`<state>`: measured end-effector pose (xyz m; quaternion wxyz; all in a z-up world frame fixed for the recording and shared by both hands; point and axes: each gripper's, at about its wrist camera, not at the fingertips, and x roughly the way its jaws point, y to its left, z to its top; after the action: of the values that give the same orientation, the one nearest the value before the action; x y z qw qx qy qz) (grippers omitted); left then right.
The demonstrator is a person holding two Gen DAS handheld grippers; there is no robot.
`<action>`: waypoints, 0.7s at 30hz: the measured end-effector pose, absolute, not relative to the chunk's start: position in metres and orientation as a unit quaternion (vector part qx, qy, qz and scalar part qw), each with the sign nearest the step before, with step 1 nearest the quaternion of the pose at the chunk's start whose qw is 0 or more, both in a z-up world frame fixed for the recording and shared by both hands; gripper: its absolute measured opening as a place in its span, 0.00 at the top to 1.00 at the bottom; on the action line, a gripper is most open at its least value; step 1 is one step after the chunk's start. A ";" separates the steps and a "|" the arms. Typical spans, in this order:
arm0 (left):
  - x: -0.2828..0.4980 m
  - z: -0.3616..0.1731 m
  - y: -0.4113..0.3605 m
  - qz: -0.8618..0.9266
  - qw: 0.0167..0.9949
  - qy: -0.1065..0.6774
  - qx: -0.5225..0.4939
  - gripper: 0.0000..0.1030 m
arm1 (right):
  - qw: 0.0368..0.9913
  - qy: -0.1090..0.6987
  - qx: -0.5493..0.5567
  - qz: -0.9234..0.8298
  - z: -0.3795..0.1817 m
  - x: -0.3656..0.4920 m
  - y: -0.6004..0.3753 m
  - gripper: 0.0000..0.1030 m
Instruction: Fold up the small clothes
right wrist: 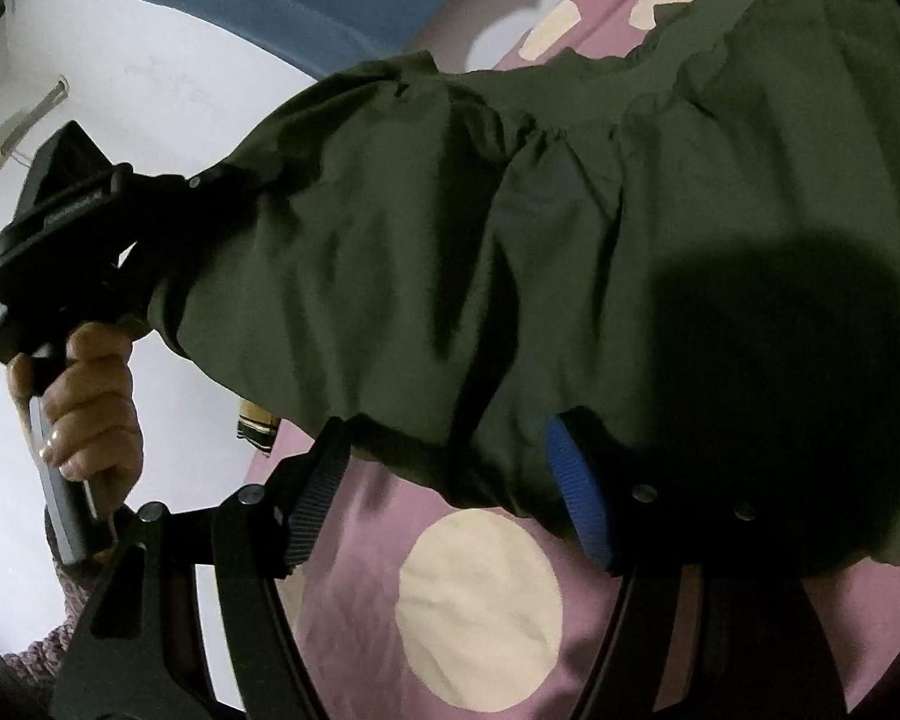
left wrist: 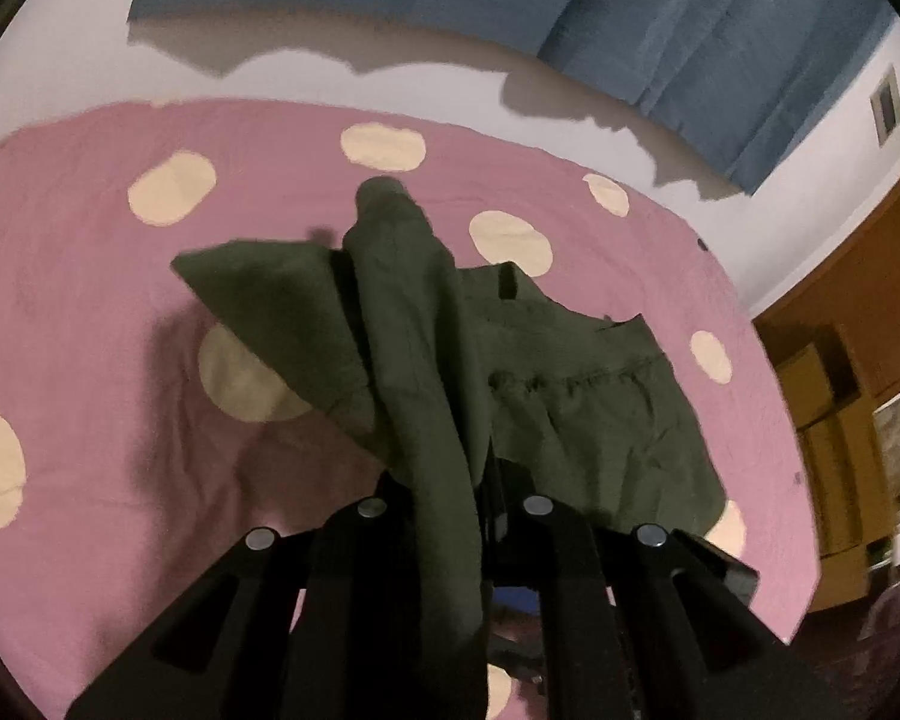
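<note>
left gripper (left wrist: 450, 516) jaws clamping garment (left wrist: 570, 384)

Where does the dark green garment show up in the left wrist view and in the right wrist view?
Left wrist view: the dark green garment sits centre frame, one fold running down between the left tool's fingers.
Right wrist view: it fills the middle and right, its lower edge hanging in front of the open right tool.
Shared landmark: the pink bedspread with cream dots.
</note>
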<state>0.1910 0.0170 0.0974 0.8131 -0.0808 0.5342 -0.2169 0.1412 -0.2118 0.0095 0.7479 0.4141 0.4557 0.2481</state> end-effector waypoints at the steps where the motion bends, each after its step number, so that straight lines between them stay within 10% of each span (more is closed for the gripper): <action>1: 0.190 0.100 0.012 -0.217 0.815 0.531 -0.077 0.88 | 0.745 0.454 0.419 0.250 0.011 0.141 -0.214 0.34; 21: 0.164 0.071 -0.129 -0.196 0.822 0.532 0.051 0.88 | 0.772 0.421 0.451 0.149 0.029 0.079 -0.349 0.34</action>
<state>0.1635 -0.1290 0.0707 0.8224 0.0507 0.5317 -0.1961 0.0794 -0.3489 0.0293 0.7722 0.4515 0.4214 0.1491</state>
